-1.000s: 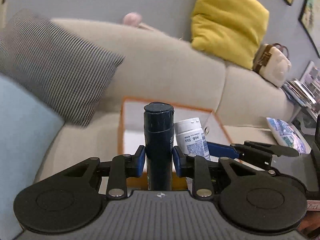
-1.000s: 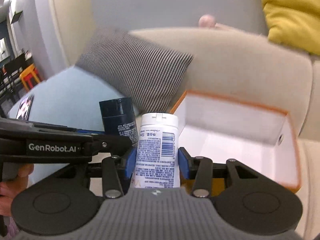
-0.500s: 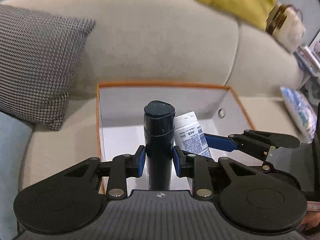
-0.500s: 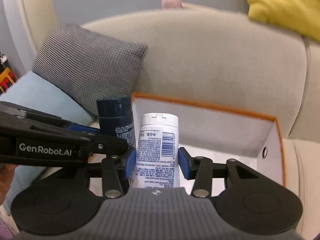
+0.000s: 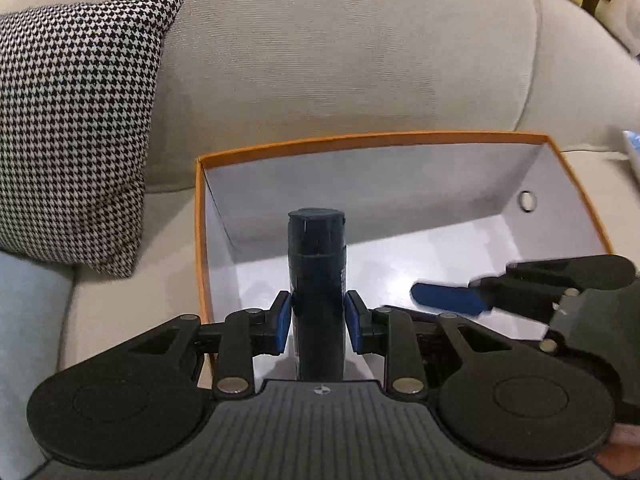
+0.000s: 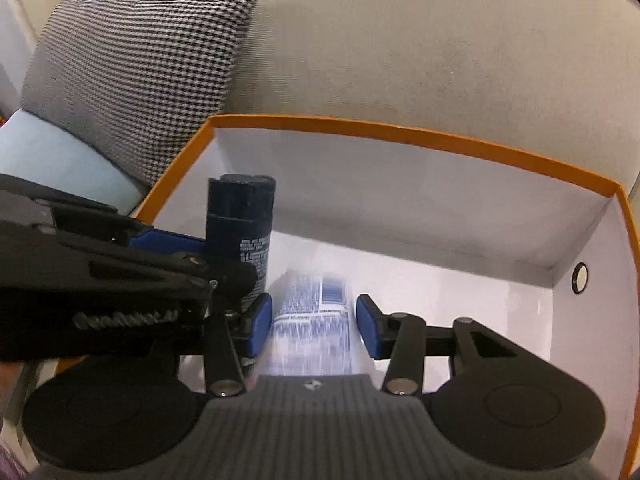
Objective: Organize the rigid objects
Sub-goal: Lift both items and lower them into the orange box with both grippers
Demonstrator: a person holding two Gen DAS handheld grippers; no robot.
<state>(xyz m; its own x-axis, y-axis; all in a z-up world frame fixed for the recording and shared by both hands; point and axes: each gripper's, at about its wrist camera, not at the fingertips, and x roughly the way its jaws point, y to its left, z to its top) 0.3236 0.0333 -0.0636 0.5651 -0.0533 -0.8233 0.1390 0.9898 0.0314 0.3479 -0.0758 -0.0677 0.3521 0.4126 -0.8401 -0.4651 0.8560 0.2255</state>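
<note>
Slipping down into the orange box (image 6: 400,130), the white bottle (image 6: 314,340) is blurring between the right tool (image 6: 313,320), whose jaws, just closing, seemingly are no longer pinching it; the left tool (image 5: 318,320) is pinching the dark bottle (image 5: 316,264) above the box.

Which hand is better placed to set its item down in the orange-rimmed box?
Left: the left gripper clamps the dark bottle upright over the box. On the right gripper the jaws have just been closing, the blurred white bottle between them, grip unclear.

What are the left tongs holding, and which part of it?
The left tongs pinch the dark bottle by its sides, below the cap.
</note>
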